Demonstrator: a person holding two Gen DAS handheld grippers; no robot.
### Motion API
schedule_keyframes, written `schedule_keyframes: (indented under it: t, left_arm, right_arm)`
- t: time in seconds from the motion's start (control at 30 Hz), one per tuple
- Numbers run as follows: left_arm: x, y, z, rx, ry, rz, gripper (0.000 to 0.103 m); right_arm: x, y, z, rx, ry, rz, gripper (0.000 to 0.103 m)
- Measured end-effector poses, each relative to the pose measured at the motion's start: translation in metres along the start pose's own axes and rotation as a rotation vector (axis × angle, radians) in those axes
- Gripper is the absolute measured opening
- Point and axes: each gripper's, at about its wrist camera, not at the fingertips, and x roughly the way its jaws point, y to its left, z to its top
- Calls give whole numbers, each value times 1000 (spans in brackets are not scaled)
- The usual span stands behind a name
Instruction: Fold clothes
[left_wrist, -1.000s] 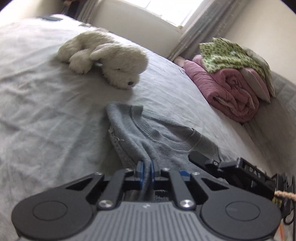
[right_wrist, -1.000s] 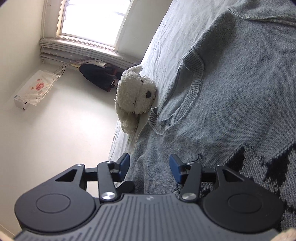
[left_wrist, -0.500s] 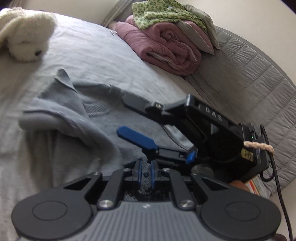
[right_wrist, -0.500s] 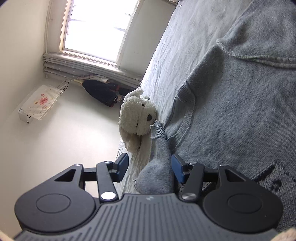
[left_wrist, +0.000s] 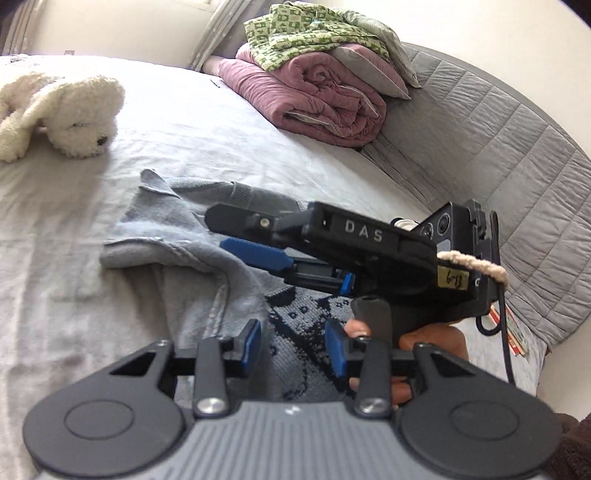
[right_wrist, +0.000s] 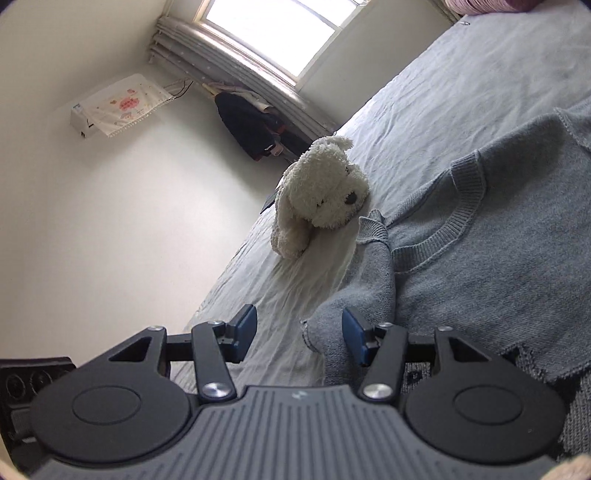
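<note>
A grey sweater (left_wrist: 192, 236) lies on the bed (left_wrist: 55, 221), 1 side folded over its patterned front, near a plush dog (right_wrist: 321, 199). Both the left gripper (left_wrist: 293, 349) and right gripper (right_wrist: 299, 332) hover, jaws wide and empty. Smoothing the doubled edge flat would keep the fold neat.

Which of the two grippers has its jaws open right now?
Both: left gripper and right gripper each show a wide gap; neither clamps the grey sweater.
</note>
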Motion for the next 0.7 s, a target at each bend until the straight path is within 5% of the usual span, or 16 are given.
schedule_keyframes:
  t: [0.17, 0.37, 0.5, 0.57, 0.7]
  left_arm:
    - [-19, 27, -2, -41, -31, 95, 44]
    - [-2, 61, -20, -141, 13, 119, 41]
    - [2, 63, -29, -139, 41, 67, 39]
    - [1, 60, -30, -128, 51, 25, 27]
    - [6, 49, -34, -97, 78, -32, 21]
  right_arm:
    - [15, 15, -8, -162, -14, -107, 56]
    - [33, 38, -21, -394, -22, -213, 55]
    - [39, 45, -28, -527, -11, -265, 55]
    - [46, 46, -33, -591, 6, -302, 55]
    - [59, 45, -43, -673, 24, -381, 47]
